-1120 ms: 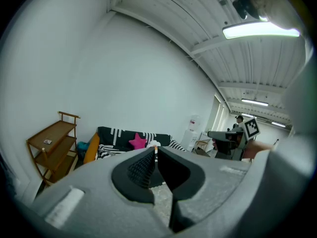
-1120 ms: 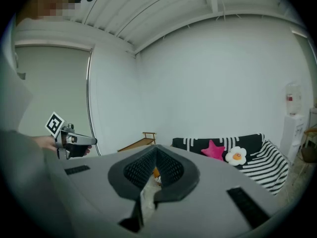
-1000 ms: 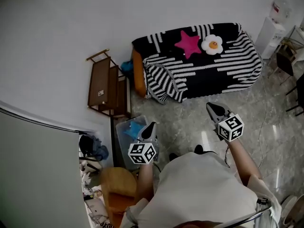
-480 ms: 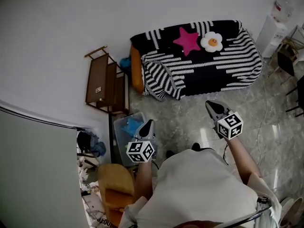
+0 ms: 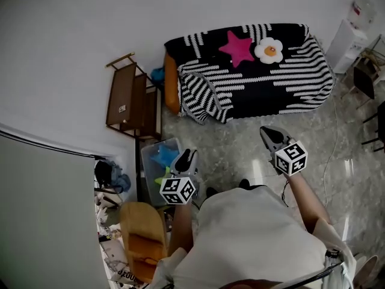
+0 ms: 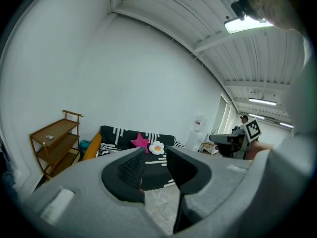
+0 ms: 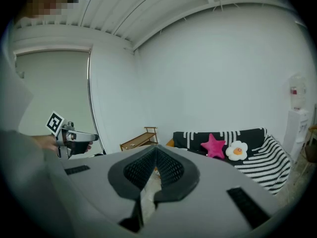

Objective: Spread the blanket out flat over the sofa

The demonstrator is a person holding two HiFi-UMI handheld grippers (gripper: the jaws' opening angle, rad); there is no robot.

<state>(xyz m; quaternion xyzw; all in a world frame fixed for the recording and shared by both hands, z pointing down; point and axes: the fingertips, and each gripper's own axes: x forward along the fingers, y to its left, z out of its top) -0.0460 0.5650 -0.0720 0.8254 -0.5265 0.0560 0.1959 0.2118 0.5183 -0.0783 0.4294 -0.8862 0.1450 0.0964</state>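
The black-and-white striped blanket (image 5: 277, 80) lies over the sofa (image 5: 172, 92) by the far wall. A bunched fold (image 5: 201, 98) hangs at its front left corner. A pink star cushion (image 5: 236, 47) and an egg-shaped cushion (image 5: 268, 50) rest on top. Both grippers hover over the floor well short of the sofa. My left gripper (image 5: 187, 157) has its jaws opening with nothing between them, and a gap shows at the left gripper (image 6: 155, 163) in its own view. My right gripper (image 5: 267, 135) is shut and empty, its pads meeting at the right gripper (image 7: 155, 168).
A wooden shelf (image 5: 129, 104) stands left of the sofa, with a clear plastic bin (image 5: 157, 161) in front of it. A wooden chair (image 5: 141, 236) is at my lower left. A water dispenser (image 5: 349, 32) and a dark chair (image 5: 367, 77) stand at the right.
The left gripper's jaws have parted. The sofa has drifted slightly up in the head view. Both grippers keep about the same places.
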